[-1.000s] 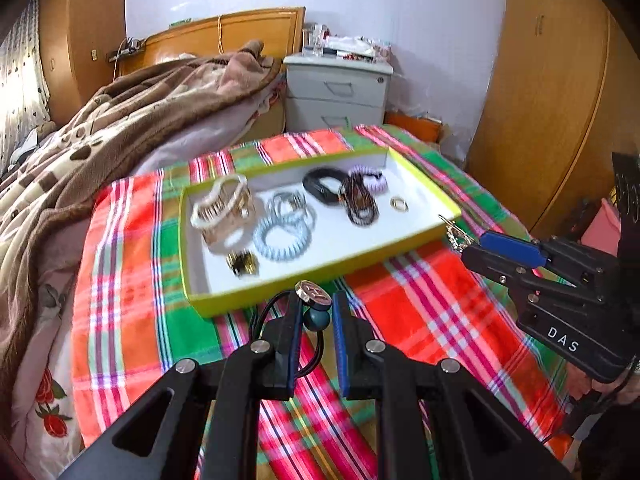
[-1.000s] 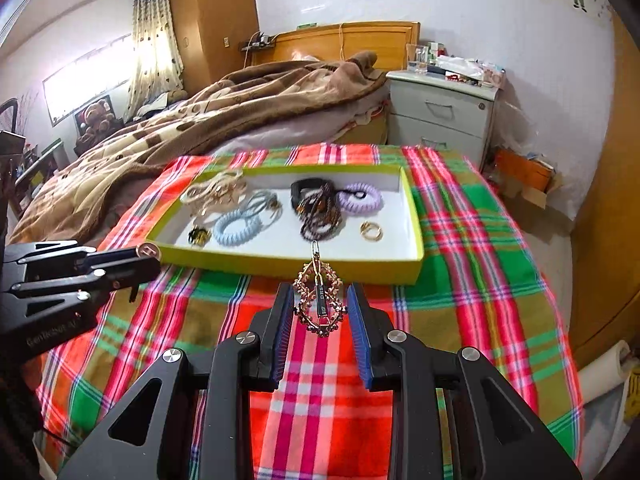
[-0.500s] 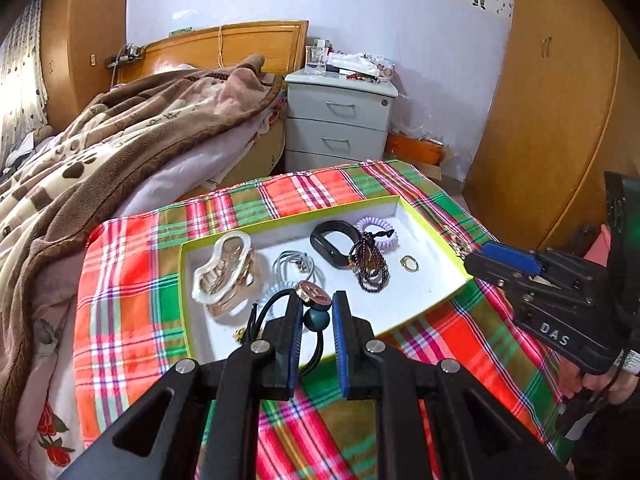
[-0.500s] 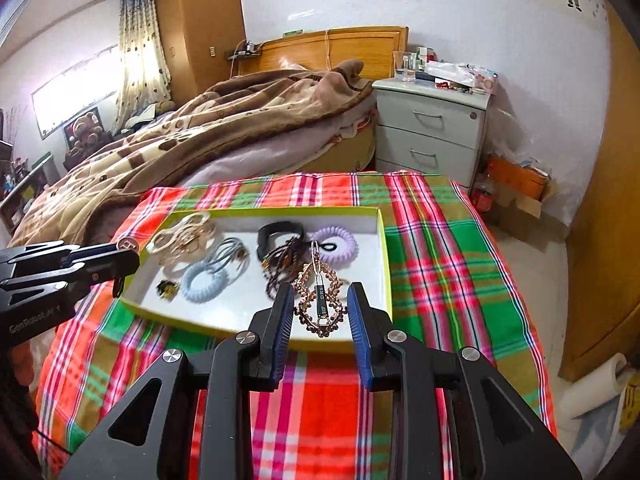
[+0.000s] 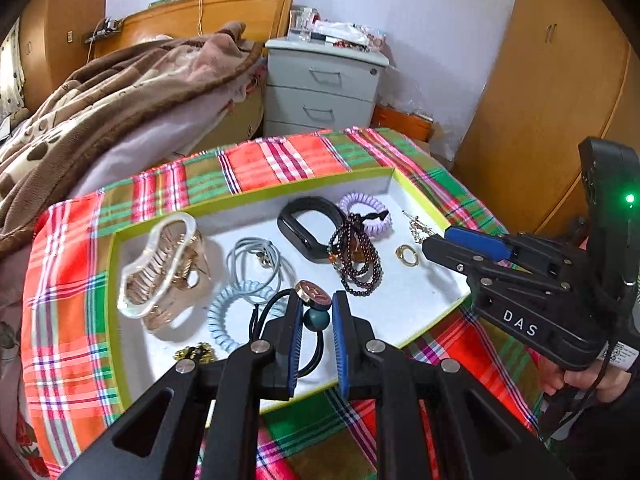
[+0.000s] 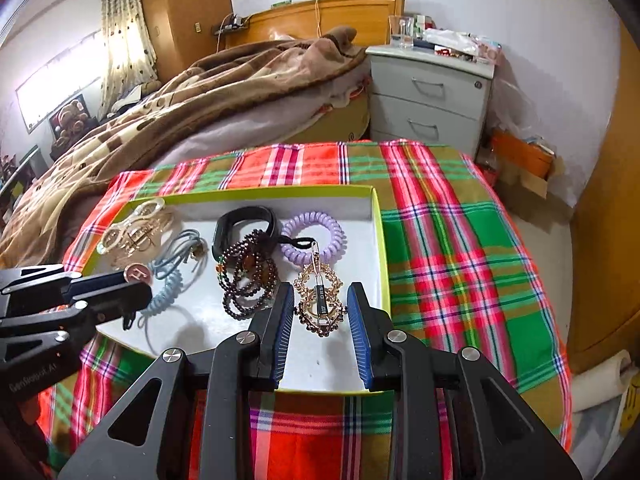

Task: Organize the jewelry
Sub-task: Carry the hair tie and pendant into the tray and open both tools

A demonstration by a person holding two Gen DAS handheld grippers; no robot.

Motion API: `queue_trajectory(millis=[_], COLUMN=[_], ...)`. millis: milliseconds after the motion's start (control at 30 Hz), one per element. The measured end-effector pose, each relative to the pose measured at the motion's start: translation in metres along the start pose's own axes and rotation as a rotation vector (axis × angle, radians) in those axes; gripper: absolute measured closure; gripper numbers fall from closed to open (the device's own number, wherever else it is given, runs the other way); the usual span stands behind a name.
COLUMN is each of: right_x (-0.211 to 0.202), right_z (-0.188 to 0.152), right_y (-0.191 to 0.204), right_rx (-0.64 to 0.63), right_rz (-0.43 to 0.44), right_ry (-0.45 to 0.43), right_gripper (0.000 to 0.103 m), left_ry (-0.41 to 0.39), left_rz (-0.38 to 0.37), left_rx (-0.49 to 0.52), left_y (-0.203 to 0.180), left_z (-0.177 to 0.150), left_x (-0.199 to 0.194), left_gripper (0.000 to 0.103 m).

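Over the green-edged tray on the plaid-covered tabletop, both grippers are held with their loads. At the left end, near the clear hair claw and pale blue coil tie, the left gripper is closed on a black hair tie with a teal bead, its loop hanging below the jaws. Farther right, the right gripper is seen with a gold brooch clamped between its jaws, long axis running away from them. Bare tray floor lies directly beneath the brooch, just right of the dark bead bracelet, so a short lowering seems all that is needed; the right hand is judged nearer to release.
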State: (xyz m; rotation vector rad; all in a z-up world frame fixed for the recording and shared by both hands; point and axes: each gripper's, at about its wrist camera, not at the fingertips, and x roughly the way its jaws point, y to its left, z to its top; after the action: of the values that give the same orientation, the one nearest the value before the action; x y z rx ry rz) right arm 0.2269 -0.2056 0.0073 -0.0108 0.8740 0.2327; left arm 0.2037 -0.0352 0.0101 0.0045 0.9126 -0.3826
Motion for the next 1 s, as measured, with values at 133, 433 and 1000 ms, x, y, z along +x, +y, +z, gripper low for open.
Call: queue_trajectory(millis=[133,433,1000], right_x=[0.008,0.014,0.013], right_z=[0.000,-0.004,-0.007], right_y=[0.000,-0.001,-0.001], right_rx=[-0.008,-0.012,-0.004], right_rz=[-0.010,-0.018,-0.019], right_ry=[0.020,0.034,0.041], right_gripper=[0.074,0.074,0.074], left_ry=[0.025,0.057,0.083], left_rz=[-0.002,-0.002,0.002], left_rx=[-0.005,-0.009,-0.026], left_y=[0.002,0.002,0.003], left_z=[-0.003,-0.007,-0.011], left_x=[0.011,0.022,0.027], left_gripper=[0.088,0.088,0.073])
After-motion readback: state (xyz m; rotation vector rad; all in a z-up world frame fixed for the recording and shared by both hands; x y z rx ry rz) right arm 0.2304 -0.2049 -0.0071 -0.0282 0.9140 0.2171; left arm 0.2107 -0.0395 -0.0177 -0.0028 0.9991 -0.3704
